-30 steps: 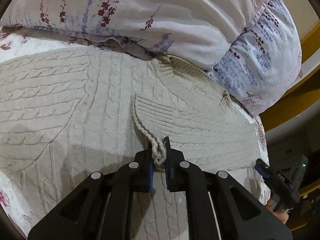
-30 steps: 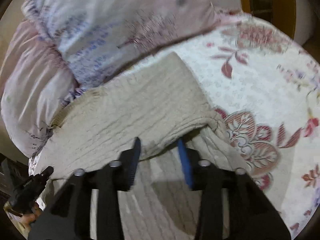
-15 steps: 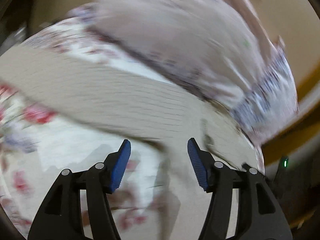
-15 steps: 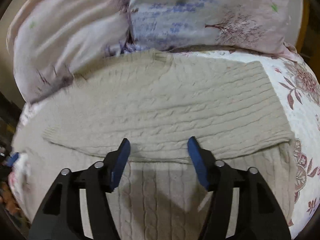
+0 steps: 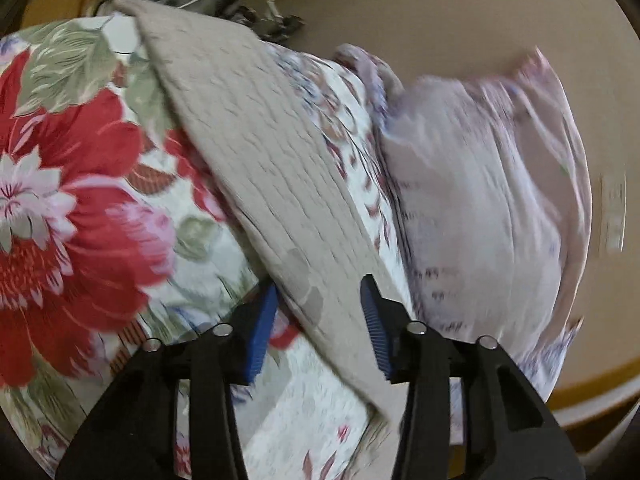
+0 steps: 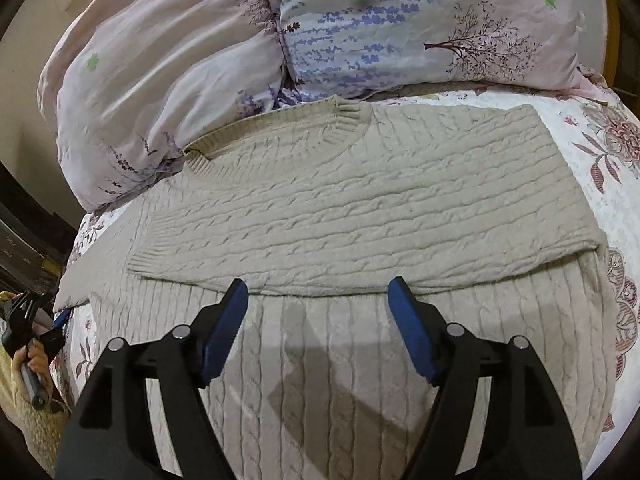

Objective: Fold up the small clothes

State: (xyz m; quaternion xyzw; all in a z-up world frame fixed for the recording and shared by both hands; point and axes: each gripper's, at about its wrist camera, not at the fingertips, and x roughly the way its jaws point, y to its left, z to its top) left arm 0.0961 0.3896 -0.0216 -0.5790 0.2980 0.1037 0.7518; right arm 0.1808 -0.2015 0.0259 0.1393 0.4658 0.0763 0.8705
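Note:
A beige cable-knit sweater [image 6: 360, 216] lies flat on the bed, its neck toward the pillows and one sleeve folded across the chest. My right gripper [image 6: 318, 304] is open and empty, hovering over the sweater just below the folded sleeve's edge. In the left wrist view my left gripper [image 5: 318, 304] is open and empty at the sweater's left side, with a long beige edge [image 5: 260, 168] of the sweater running between and past its fingers. The left gripper also shows in the right wrist view [image 6: 58, 320], low at the far left, beside the bed's edge.
Two floral pillows [image 6: 280, 40] lie against the sweater's neck. A floral bedsheet [image 6: 616, 184] surrounds the sweater, and a cover with big red flowers [image 5: 80, 200] lies left of it. A beige wall [image 5: 440, 8] and a wooden bed frame [image 5: 592, 384] lie behind.
My left gripper let go of the sweater's sleeve cuff, opened and swung left to the sweater's side. My right gripper opened wider and pulled back, squaring up over the sweater.

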